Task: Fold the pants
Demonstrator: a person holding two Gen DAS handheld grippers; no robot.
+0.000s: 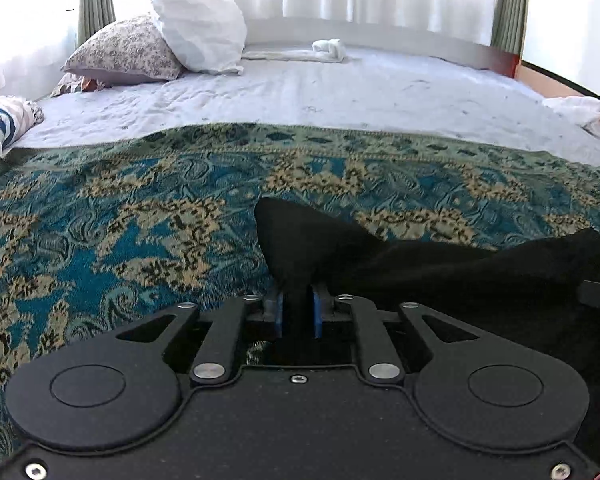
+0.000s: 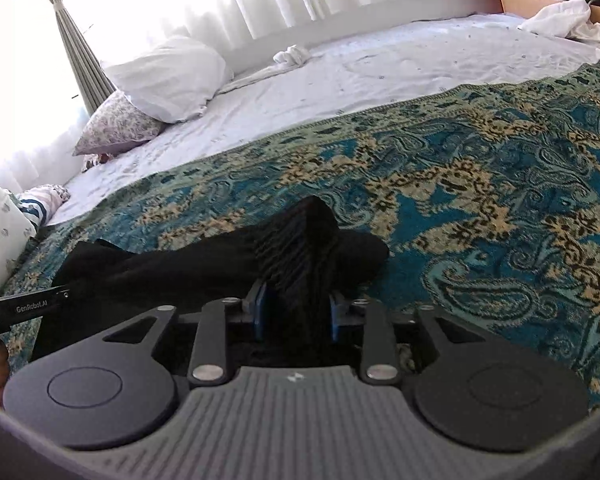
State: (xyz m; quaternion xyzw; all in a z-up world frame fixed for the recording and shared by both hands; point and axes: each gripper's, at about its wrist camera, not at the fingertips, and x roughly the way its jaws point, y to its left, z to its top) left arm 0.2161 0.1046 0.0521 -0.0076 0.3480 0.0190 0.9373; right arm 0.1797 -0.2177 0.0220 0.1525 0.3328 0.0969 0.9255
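The black pants [image 1: 440, 276] are bunched over a teal and gold patterned blanket [image 1: 120, 208] on the bed. My left gripper [image 1: 298, 304] is shut on a pinched fold of the pants, which rises to a point above the blue pads. My right gripper [image 2: 296, 312] is shut on another thick ribbed fold of the pants [image 2: 204, 264]. The fabric stretches between the two grippers. The left gripper's body [image 2: 24, 308] shows at the left edge of the right wrist view. The pants' lower part is hidden behind the grippers.
A white sheet [image 1: 340, 88] covers the far bed. Pillows [image 1: 196, 24] lean at the back left by the curtains. A rolled white towel [image 1: 330, 49] lies near the far edge. Crumpled white cloth [image 1: 580, 112] sits at the right, striped fabric [image 1: 8, 120] at the left.
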